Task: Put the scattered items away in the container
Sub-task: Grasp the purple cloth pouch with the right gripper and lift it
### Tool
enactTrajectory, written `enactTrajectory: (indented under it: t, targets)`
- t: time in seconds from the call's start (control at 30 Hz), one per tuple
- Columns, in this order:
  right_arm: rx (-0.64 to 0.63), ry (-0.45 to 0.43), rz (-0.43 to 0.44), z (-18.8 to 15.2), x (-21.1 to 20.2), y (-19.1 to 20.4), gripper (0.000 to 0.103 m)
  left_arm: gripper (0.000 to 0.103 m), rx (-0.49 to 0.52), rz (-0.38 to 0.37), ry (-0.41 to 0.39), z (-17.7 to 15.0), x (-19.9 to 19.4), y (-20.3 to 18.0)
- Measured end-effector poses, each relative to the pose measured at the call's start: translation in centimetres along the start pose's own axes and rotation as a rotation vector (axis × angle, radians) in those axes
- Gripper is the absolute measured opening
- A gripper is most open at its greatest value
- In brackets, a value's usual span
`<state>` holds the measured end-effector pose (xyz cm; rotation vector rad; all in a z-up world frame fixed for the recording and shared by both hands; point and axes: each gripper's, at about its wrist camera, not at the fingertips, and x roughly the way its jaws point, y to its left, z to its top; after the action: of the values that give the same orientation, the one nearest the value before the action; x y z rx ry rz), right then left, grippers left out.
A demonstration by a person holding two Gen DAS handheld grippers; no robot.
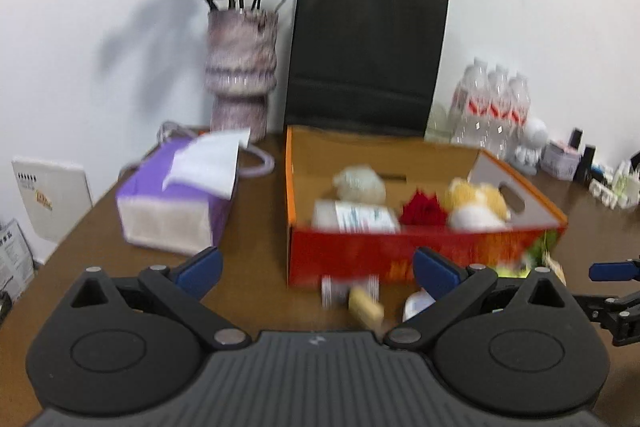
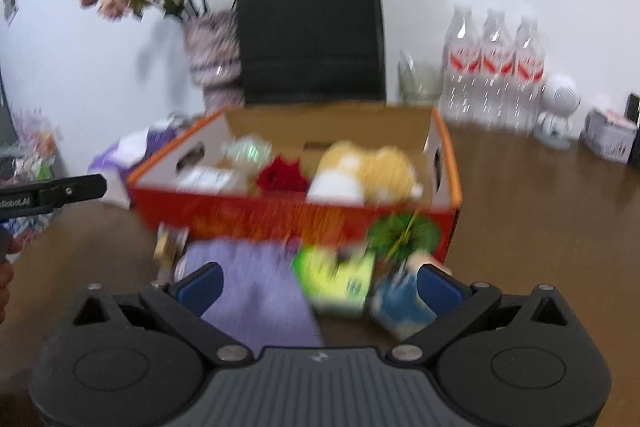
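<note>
Both grippers, left and right, hover with jaws apart, holding nothing. The orange box sits on the brown bench at twelve o'clock; a purple cloth, green packet and blue item lie scattered just before it.

right tongs: spread wide, empty | near: purple cloth, green packet on bench | far: orange box, plush toy inside
</note>
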<state>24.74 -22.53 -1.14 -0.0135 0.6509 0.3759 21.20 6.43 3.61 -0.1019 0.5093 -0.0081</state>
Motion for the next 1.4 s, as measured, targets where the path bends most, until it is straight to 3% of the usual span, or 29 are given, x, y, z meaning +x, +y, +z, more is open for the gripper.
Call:
enactTrajectory:
  t: [0.2, 0.4, 0.83, 0.97, 1.03, 1.13, 1.27, 1.4]
  targets:
    - [-0.010, 0.058, 0.028, -2.4, 0.8, 1.6, 0.103, 0.103, 0.027, 0.002, 0.037, -2.8, -0.9, -0.3]
    - [-0.014, 0.087, 0.047, -2.6, 1.6, 2.7, 0.103, 0.103, 0.038, 0.003, 0.062, -4.8, -1.2, -0.5]
    - [-0.020, 0.137, 0.018, -1.7, 4.8, 4.6, 0.101, 0.103, -0.016, 0.005, 0.081, -5.3, -1.0, 0.2]
    - [0.003, 0.122, 0.017, -1.9, 4.4, 4.4, 0.082, 0.103, -0.021, 0.018, 0.097, -5.2, -0.7, 0.4]
    - [0.023, 0.126, 0.021, -2.0, 4.1, 4.0, 0.057, 0.103, -0.020, 0.023, 0.101, -5.3, -0.7, 0.3]
    - [0.055, 0.126, 0.046, -2.2, 3.5, 3.2, 0.030, 0.103, -0.015, 0.020, 0.098, -5.3, -1.0, 0.1]
    - [0.068, 0.072, 0.053, -2.5, 1.9, 2.8, 0.021, 0.103, 0.001, 0.011, 0.092, -5.2, -1.6, -0.7]
    - [0.078, 0.021, 0.061, -2.4, 0.2, 2.2, 0.019, 0.103, 0.017, -0.005, 0.085, -5.1, -2.3, -1.8]
